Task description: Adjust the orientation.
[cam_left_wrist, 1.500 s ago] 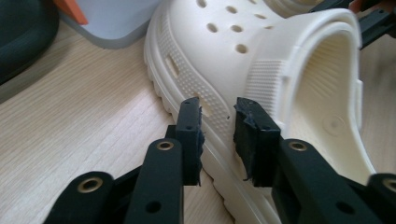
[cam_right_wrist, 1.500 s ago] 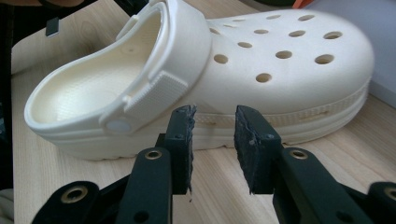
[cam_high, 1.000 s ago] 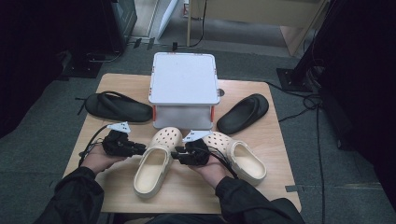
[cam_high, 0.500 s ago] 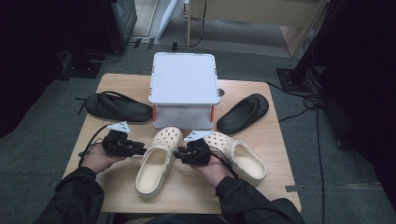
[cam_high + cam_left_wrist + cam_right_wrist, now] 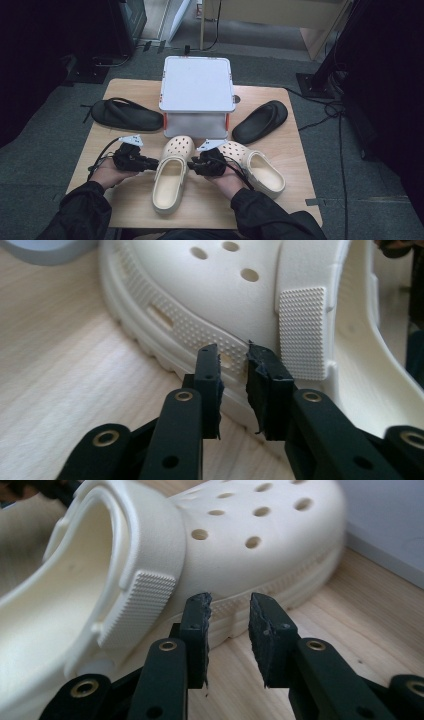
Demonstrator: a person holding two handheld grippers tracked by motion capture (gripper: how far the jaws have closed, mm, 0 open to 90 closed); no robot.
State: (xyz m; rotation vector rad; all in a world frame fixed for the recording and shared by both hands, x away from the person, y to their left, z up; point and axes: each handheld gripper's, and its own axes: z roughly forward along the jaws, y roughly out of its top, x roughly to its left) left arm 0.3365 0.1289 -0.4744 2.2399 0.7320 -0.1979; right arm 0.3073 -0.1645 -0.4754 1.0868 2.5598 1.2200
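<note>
step in hand, as judged: squaring up the left clog on the table by nudging it from both sides; no lift has begun. the clog lies flat near the front edge, toe toward the box, between the two grippers. its mate, the right clog, lies just beside it past the right hand, angled outward.

left gripper: jaws nearly together, only a slit between the pads, nothing held. the left gripper view has its tips at the clog's ribbed side wall, just below the strap end; contact likely but not certain. the jaws have just been closing, with nothing between them.

right gripper: jaws a small way apart, nothing between them. the right gripper view has its tips close to the sole edge on the opposite side, a sliver of table visible between.

pose: both forearms enter from the bottom, hands low to the table, grippers level and pointing inward at each other across the clog.

next move, as judged: either a light, even push from both sides to align it, or wider jaws to take the rim. uneven pressure would spin the shoe. two black sandals lie well apart beside the box.
</note>
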